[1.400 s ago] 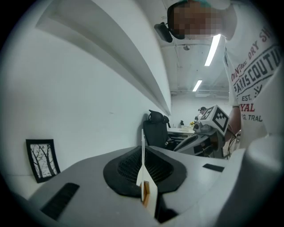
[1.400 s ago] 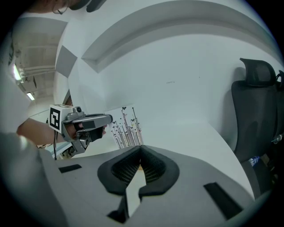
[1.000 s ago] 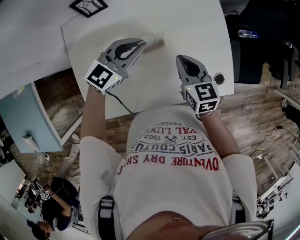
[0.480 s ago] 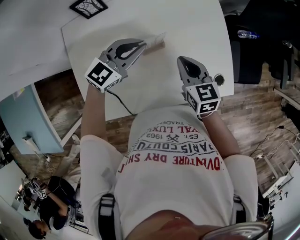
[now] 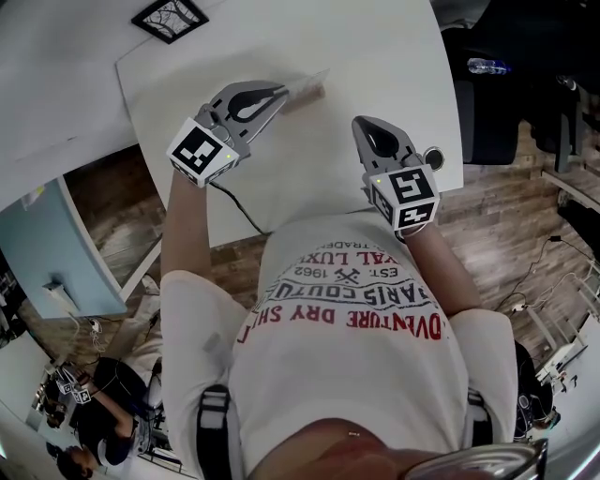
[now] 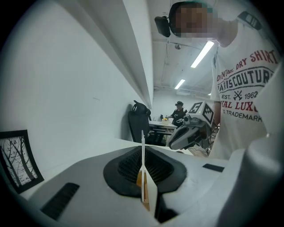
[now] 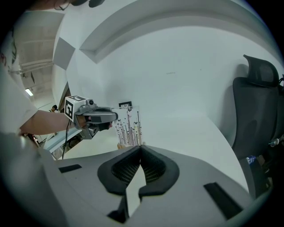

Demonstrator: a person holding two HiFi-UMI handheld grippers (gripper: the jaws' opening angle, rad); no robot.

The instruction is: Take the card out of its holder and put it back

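Head view: the left gripper (image 5: 279, 92) is closed on the edge of a thin pale rectangular card (image 5: 309, 84) above the white surface (image 5: 375, 56). The right gripper (image 5: 364, 122) hangs well apart from it, near a small round black object (image 5: 433, 157). A black-framed picture (image 5: 169, 17) lies at the far corner. Against the frames of the preceding second, neither gripper nor the card has shifted noticeably; only the camera's framing has drifted. Left gripper view: the pads press on the card, seen edge-on and upright, with a small tan wooden holder (image 6: 140, 179) showing at its lower end. Whether the pads also bear on the holder cannot be told. Right gripper view: the jaws meet at the tips with nothing between them. Beyond them the card, printed with thin black stems, stands upright with the tan base beneath it, apparently resting on the surface. Assessment: with nothing changed, card and holder appear unseparated, and the removal step looks pending. The idle right gripper would probably need to steady the base.
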